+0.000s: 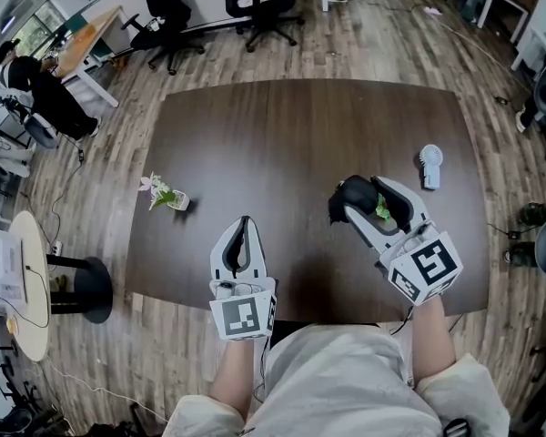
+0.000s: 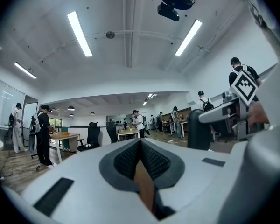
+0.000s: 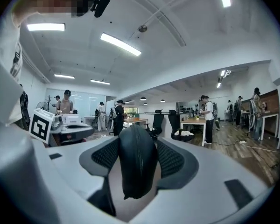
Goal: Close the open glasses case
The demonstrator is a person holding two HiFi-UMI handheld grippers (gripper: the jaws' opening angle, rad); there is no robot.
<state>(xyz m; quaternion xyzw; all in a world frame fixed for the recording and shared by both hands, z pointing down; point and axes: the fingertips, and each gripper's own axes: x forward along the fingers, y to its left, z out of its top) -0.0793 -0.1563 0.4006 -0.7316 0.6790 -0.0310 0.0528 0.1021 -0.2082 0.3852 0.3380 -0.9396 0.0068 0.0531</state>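
The black zippered glasses case point(image 1: 350, 198) is closed and stands on edge between the jaws of my right gripper point(image 1: 362, 198), above the table's right front part. In the right gripper view the case point(image 3: 136, 162) fills the gap and both ribbed pads point(image 3: 170, 158) press on its sides. A bit of green shows between the jaws behind the case in the head view. My left gripper point(image 1: 245, 230) hovers near the table's front edge, left of the case, shut with nothing in it. Its pads point(image 2: 151, 160) meet in the left gripper view.
On the dark brown table point(image 1: 300, 126) a small white fan point(image 1: 429, 164) lies at the right and a small plant in a glass point(image 1: 168, 197) at the left. Office chairs point(image 1: 264, 3), desks and several people stand around the room beyond.
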